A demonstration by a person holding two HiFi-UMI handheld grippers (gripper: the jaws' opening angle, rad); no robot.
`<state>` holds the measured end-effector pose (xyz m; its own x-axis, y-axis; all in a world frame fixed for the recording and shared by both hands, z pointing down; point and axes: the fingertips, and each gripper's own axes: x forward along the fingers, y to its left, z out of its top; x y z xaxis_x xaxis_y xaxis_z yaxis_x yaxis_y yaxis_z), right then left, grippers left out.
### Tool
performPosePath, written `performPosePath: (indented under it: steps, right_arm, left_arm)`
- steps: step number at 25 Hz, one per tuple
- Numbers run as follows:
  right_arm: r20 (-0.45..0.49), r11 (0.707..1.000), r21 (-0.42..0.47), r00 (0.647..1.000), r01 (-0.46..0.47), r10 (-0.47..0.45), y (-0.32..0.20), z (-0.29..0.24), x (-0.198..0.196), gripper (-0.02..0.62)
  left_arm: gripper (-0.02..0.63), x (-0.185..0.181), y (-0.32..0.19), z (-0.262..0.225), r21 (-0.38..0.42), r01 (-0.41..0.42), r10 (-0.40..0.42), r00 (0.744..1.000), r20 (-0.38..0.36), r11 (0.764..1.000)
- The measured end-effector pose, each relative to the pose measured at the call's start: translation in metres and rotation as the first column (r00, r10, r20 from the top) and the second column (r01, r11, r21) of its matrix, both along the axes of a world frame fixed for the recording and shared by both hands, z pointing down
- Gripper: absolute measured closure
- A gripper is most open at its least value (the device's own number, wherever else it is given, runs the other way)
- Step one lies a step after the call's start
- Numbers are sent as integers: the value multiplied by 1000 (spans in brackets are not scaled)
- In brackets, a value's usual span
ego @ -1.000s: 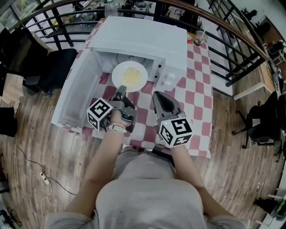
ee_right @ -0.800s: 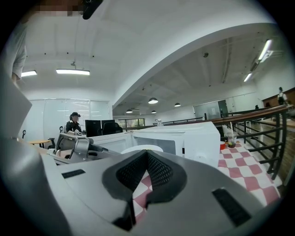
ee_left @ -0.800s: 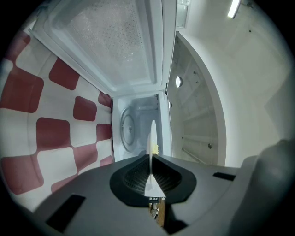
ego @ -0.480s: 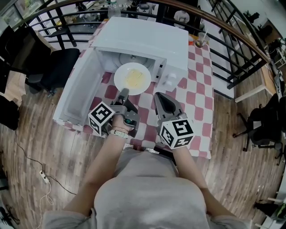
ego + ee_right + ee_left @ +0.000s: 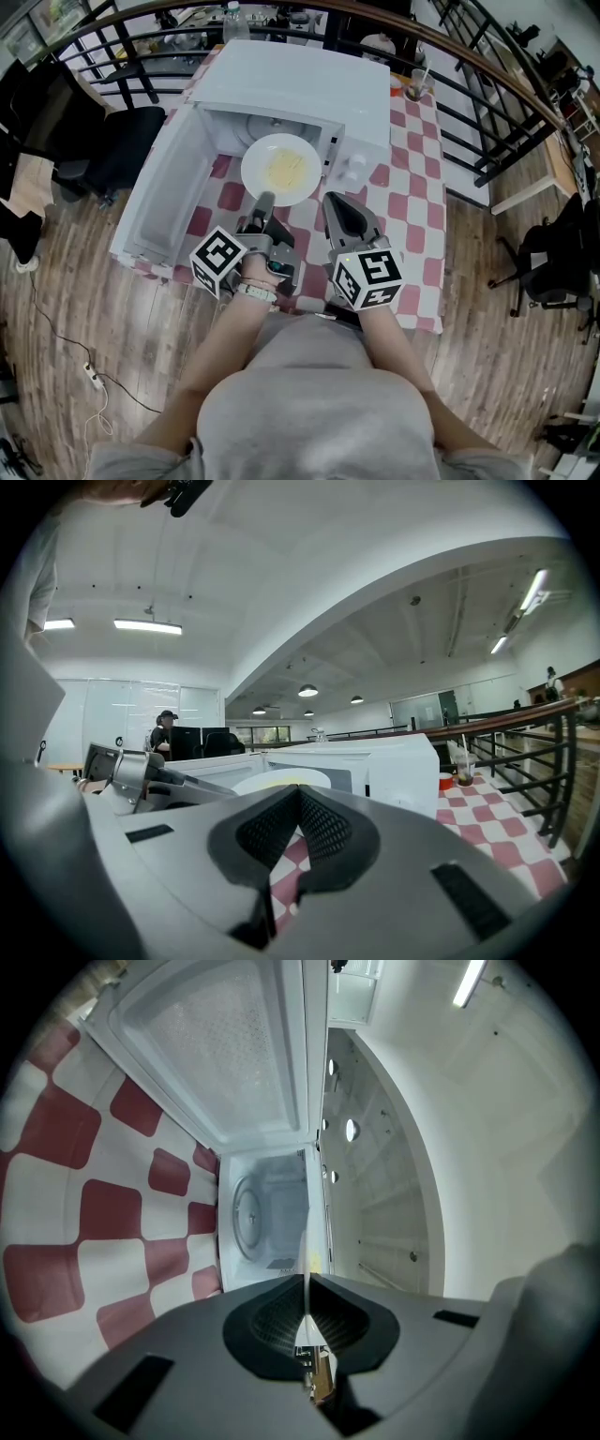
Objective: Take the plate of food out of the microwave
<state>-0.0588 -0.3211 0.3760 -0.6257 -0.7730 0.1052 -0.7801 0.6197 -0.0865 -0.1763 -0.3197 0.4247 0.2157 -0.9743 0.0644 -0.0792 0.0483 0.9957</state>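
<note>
The open door (image 5: 167, 199) of the microwave (image 5: 300, 86) stands like a wall just left of the left hand-held gripper (image 5: 265, 198), so this side is blocked. Straight ahead of it, the plate (image 5: 281, 169) fills the mouth of the microwave. Between it and the right hand-held gripper (image 5: 334, 199) only a narrow strip is free. To the right of the right one, the worktop (image 5: 412, 208) lies open, up to a cup (image 5: 415, 84) far ahead.

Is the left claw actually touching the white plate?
Touching. In the left gripper view the left claw is clamped on the thin rim of the plate; the head view shows its tip at the plate's near edge.
</note>
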Motion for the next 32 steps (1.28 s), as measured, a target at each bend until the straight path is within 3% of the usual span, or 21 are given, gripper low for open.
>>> performPosePath:
  steps: [9, 32]
  right_arm:
    - [16, 1000, 14, 1000, -12, 12, 0, 1, -1, 571]
    - [12, 998, 42, 999, -36, 36, -3, -2, -2, 571]
  left_arm:
    - [591, -4, 3, -7, 20, 29, -29, 999, -13, 999]
    - [591, -3, -3, -10, 22, 12, -11, 999, -50, 1000]
